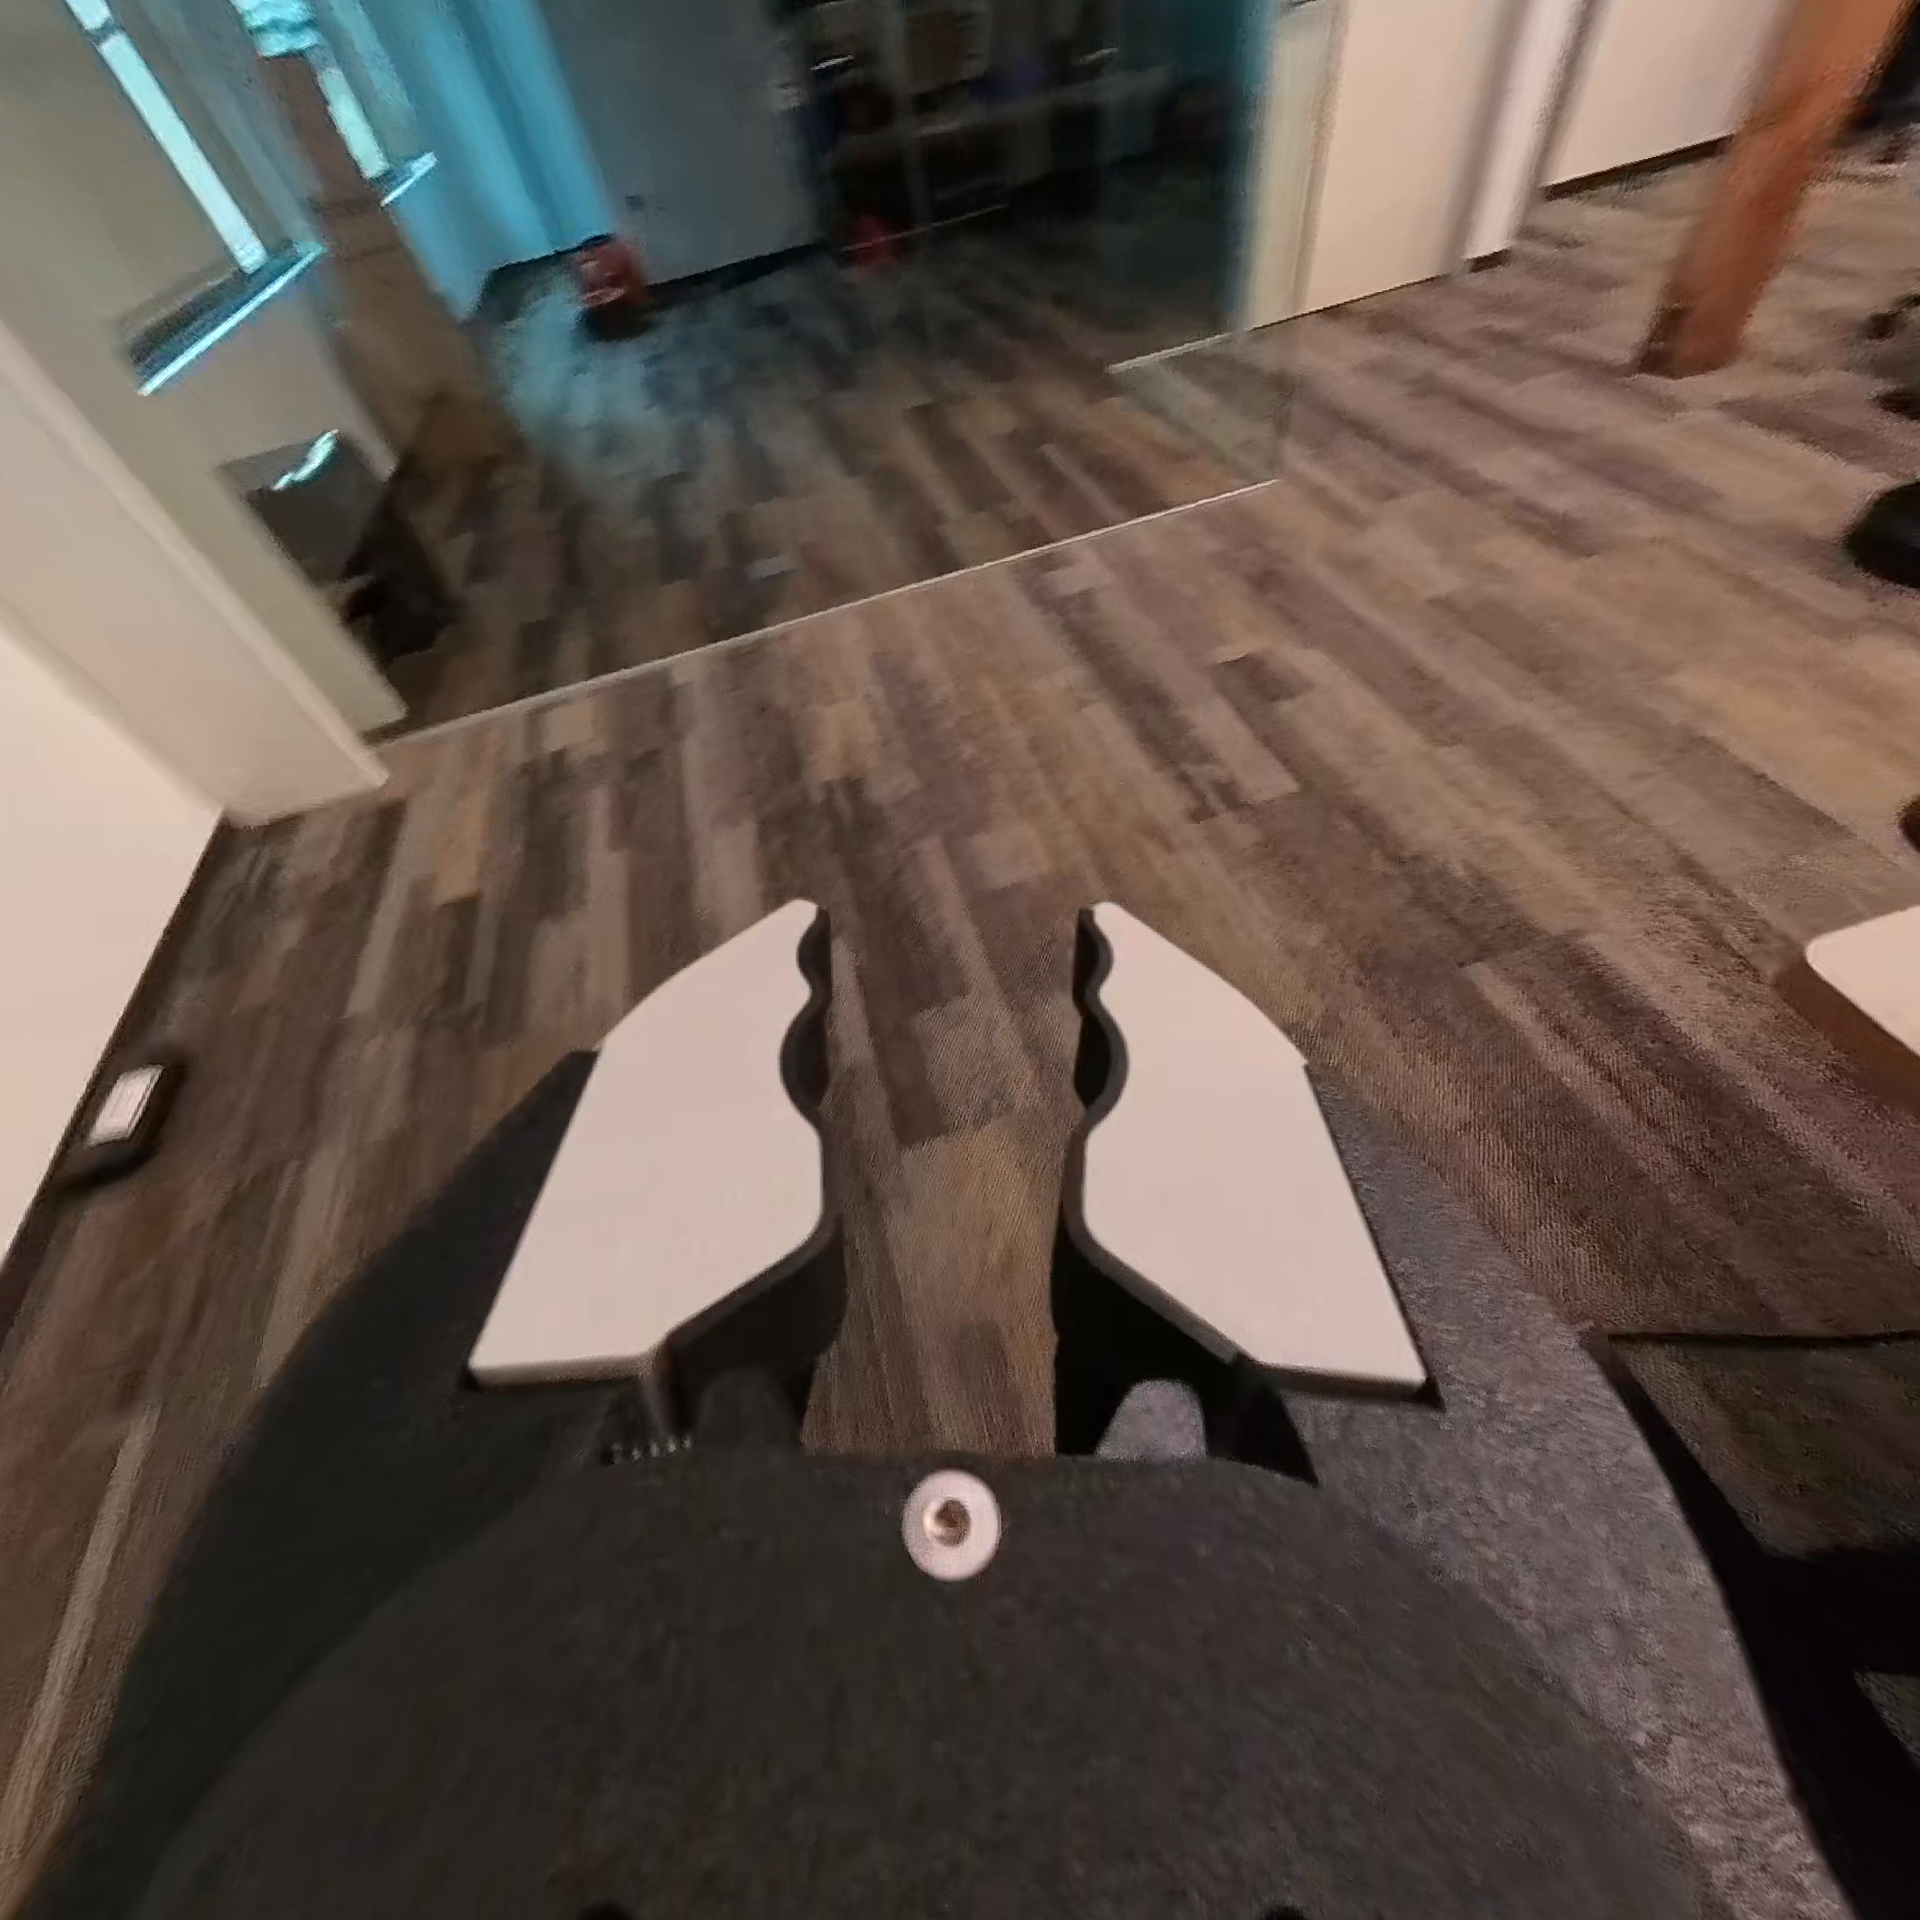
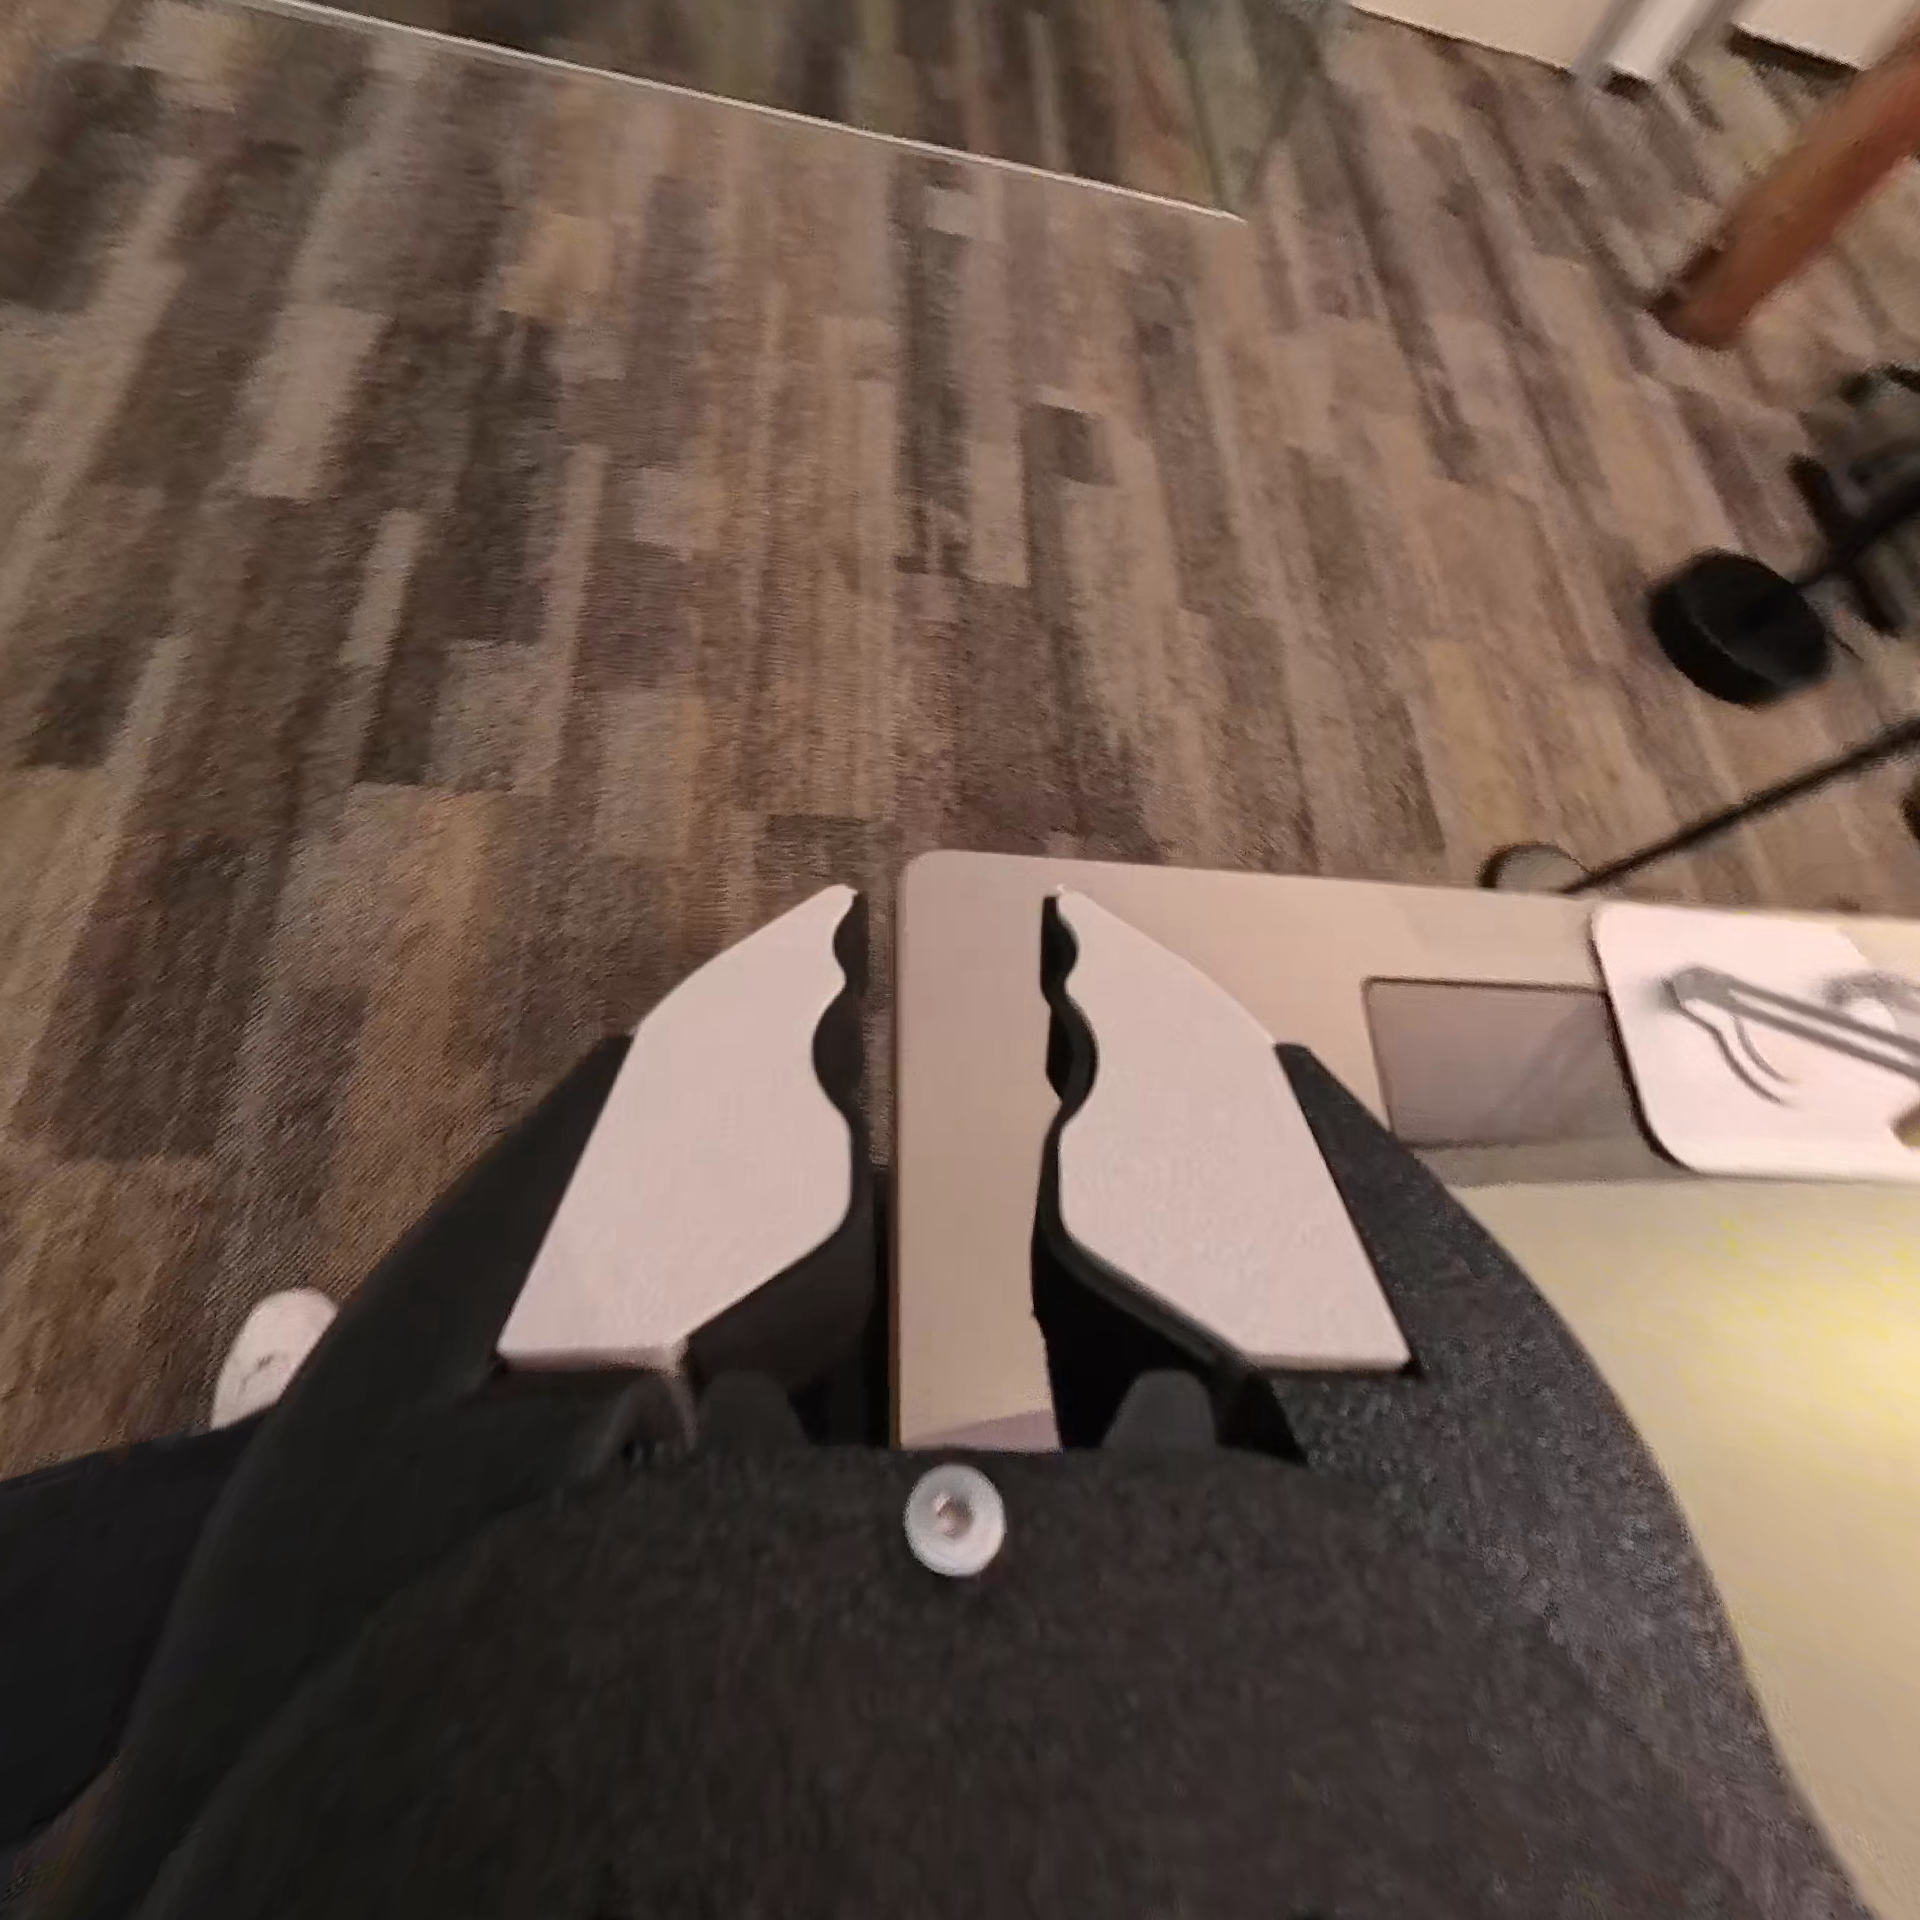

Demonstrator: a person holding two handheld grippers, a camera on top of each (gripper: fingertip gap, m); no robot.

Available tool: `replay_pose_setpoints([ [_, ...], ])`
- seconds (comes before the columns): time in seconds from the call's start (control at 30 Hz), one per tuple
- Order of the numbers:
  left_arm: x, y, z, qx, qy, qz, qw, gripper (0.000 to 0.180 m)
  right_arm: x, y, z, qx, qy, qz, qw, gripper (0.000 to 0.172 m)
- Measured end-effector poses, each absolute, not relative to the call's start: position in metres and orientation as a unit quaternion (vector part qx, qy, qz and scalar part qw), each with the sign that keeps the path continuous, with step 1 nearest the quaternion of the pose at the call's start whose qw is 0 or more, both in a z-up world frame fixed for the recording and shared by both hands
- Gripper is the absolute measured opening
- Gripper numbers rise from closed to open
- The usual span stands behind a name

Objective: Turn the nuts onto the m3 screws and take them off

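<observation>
Two wrist-cam views, both blurred by motion, looking down over an office floor.

Left gripper (image 1: 954,914): black body w/ two pale fingers (image 1: 686,1143), jaws standing well apart, nothing between them. Only brown-grey patchwork carpet (image 1: 1039,727) shows through the gap. The gripper hangs above the floor, touching nothing. Far ahead: a glass partition (image 1: 935,208) w/ its bottom edge running across the carpet, a white wall (image 1: 94,520) at left, a small dark floor box (image 1: 125,1112) by the wall. At right edge, a pale table corner (image 1: 1860,966) pokes in; upper right, a brown wooden leg (image 1: 1756,187).

Right gripper (image 2: 951,899): same build, jaws partly open, narrower than the left's, grasp bare. It sits above the near-left corner of a beige table (image 2: 1195,914); the table's left edge runs up through the gap, nearer the left finger. Whether the fingers touch the table, can't tell. To the right on the table: a grey rectangular pad (image 2: 1486,1049), then a white tray (image 2: 1704,997) holding metal tweezers (image 2: 1766,1029). On the carpet beyond: a black round base (image 2: 1735,634) w/ a thin black rod, another wooden leg (image 2: 1808,177). Lower left, a white shoe tip (image 2: 270,1351) beside the gripper body.
</observation>
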State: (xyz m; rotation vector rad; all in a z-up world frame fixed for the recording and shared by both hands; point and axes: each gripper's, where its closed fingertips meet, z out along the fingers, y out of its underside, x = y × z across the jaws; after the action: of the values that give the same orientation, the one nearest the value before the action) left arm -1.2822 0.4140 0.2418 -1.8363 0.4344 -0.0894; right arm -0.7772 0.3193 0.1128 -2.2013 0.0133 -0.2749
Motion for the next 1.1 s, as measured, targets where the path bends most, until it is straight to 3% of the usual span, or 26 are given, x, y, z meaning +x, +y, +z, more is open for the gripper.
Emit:
replay_pose_setpoints([
  [0.2, -1.172, 0.606, 0.234, -0.763, 0.313, -0.132, 0.549, 0.045, -0.736, 0.352, 0.112, -0.895, 0.123, -0.166, 0.396, 0.03],
  [0.5, -0.959, 0.785, 0.23, -0.697, 0.403, -0.186, 0.563, 0.045, -0.619, 0.422, 0.086, -0.874, 0.221, -0.215, 0.375, 0.028],
  [0.83, -0.725, 0.905, 0.231, -0.635, 0.477, -0.281, 0.539, 0.042, -0.49, 0.452, 0.103, -0.845, 0.325, -0.271, 0.326, 0.025],
  [1.1, -0.528, 0.94, 0.194, -0.543, 0.604, -0.391, 0.433, 0.041, -0.429, 0.519, 0.093, -0.788, 0.424, -0.312, 0.32, 0.022],
])
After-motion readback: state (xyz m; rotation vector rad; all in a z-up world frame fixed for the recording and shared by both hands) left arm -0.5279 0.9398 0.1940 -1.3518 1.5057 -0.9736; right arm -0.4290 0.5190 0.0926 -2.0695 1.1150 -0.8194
